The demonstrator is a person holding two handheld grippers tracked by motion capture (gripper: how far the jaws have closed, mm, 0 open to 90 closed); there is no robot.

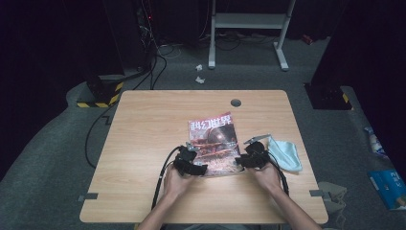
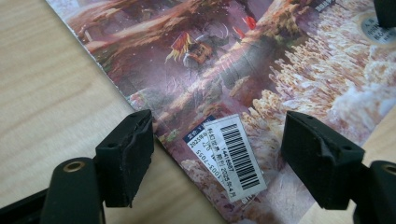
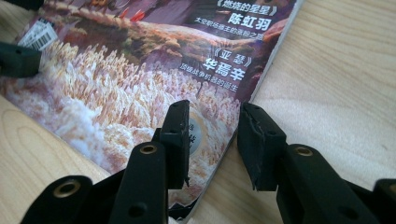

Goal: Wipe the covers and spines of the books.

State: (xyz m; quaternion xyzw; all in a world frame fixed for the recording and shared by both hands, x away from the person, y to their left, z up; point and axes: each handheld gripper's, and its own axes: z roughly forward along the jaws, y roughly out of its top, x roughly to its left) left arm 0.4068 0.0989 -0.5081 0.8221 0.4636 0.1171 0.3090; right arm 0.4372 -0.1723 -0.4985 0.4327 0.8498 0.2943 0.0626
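1. A magazine (image 1: 214, 143) lies flat on the wooden table (image 1: 143, 143), a bit right of the middle and closer to the near edge than the far edge.
2. Its cover is up. It has big letters at the top and a picture in red and brown.
3. The person's two hands come in over the near edge of the table. Each hand holds black tongs.
4. The left tongs (image 1: 197, 168) are at the near left corner of the magazine.
5. In the left gripper view, the left tongs (image 2: 218, 148) are spread wide. One jaw is by the magazine's left edge and the other is over the cover. A white sticker with a barcode (image 2: 233, 156) sits between them on the cover. They do not pinch anything.
6. The right tongs (image 1: 239, 162) are at the near right corner of the magazine.
7. In the right gripper view, the right tongs (image 3: 214, 140) are spread partway. One jaw is over the cover and the other is just past the magazine's right edge, over the bare table. The edge runs between them. The jaws do not press on it.
8. A pale blue cloth (image 1: 286, 153) lies on the table just right of the right tongs, near the right edge.
9. A small grey round hole cover (image 1: 235, 102) sits near the far edge of the table.
10. A black cable (image 1: 160, 177) hangs from the left tongs and curves toward the near edge.
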